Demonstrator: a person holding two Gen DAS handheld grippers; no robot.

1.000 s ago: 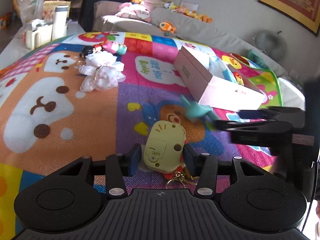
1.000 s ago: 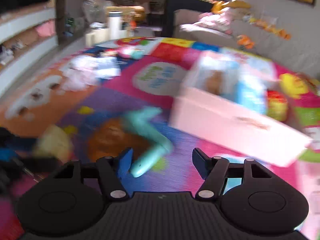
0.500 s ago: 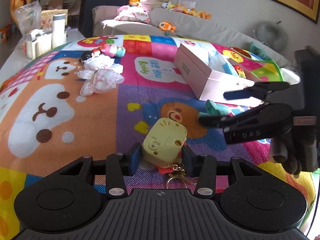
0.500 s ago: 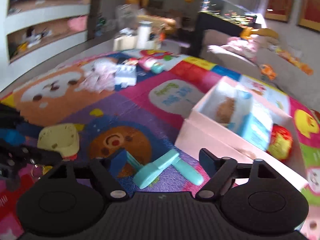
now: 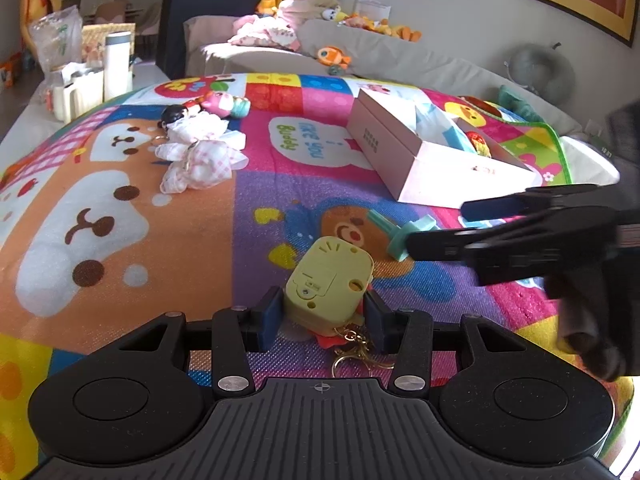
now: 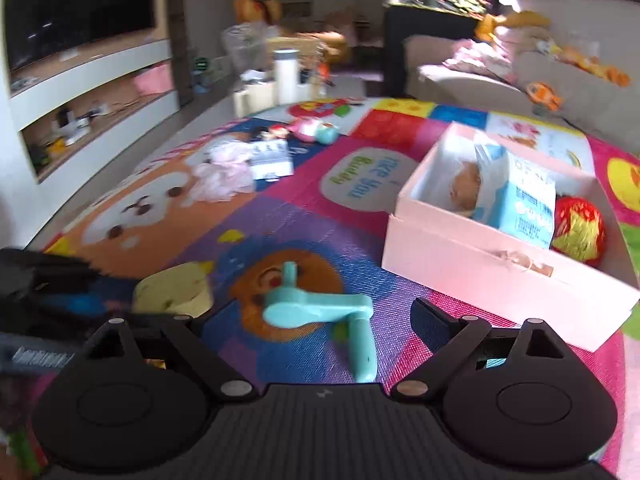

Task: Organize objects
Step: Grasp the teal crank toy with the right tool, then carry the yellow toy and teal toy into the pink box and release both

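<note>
Meanwhile left claw (image 5: 323,318) straddles yellow toy (image 5: 329,280), not yet clamped

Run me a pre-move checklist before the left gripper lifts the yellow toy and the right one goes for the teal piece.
1. Left gripper around the yellow toy: ok, a finger on each side.
2. Firm contact on both sides: cannot tell; its left finger touches, the other side shows a thin gap.
3. Gold key ring free to lift: cannot tell, it trails under the toy.
4. Right gripper open: ok, jaws spread wide.
5. Teal piece between its fingers: ok, lying flat on the play mat.
6. Pink box has room: ok, open top, bare floor at its left end.
</note>
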